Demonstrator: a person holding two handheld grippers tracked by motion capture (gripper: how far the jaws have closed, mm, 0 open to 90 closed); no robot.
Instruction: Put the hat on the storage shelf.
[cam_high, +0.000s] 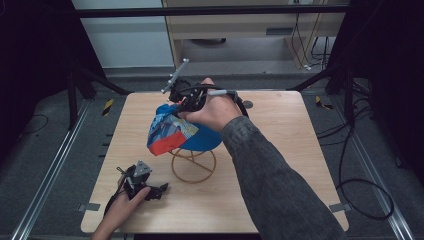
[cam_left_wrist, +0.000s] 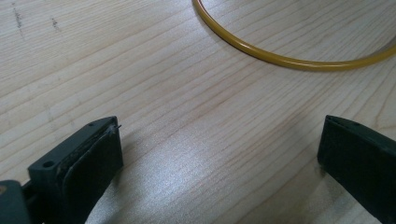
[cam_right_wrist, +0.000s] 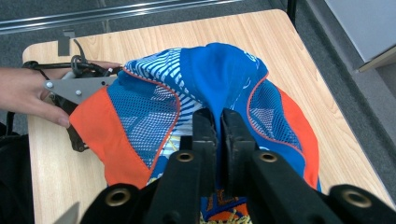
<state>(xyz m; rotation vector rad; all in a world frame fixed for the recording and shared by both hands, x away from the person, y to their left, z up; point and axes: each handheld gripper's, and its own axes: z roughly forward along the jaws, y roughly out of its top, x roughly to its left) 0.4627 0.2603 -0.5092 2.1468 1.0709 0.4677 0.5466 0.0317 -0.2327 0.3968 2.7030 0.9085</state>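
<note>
A blue, orange and white patterned cap (cam_high: 175, 132) sits on top of a yellow wire stand (cam_high: 193, 165) in the middle of the wooden table (cam_high: 280, 150). My right gripper (cam_high: 181, 102) is at the cap's far side, shut on a fold of its blue fabric; in the right gripper view the jaws pinch the cap (cam_right_wrist: 210, 88) at its crown, the gripper (cam_right_wrist: 218, 122) pressed together. My left gripper (cam_high: 159, 190) rests low near the table's front left, open, with bare wood between its jaws (cam_left_wrist: 219, 144). The stand's yellow ring (cam_left_wrist: 280, 58) lies just ahead of it.
Dark frame posts stand at the table's far corners. Cables (cam_high: 360, 195) trail on the floor to the right. A small round grey mark (cam_high: 247, 104) sits near the table's far edge. Metal rails (cam_high: 45, 180) run along the floor on the left.
</note>
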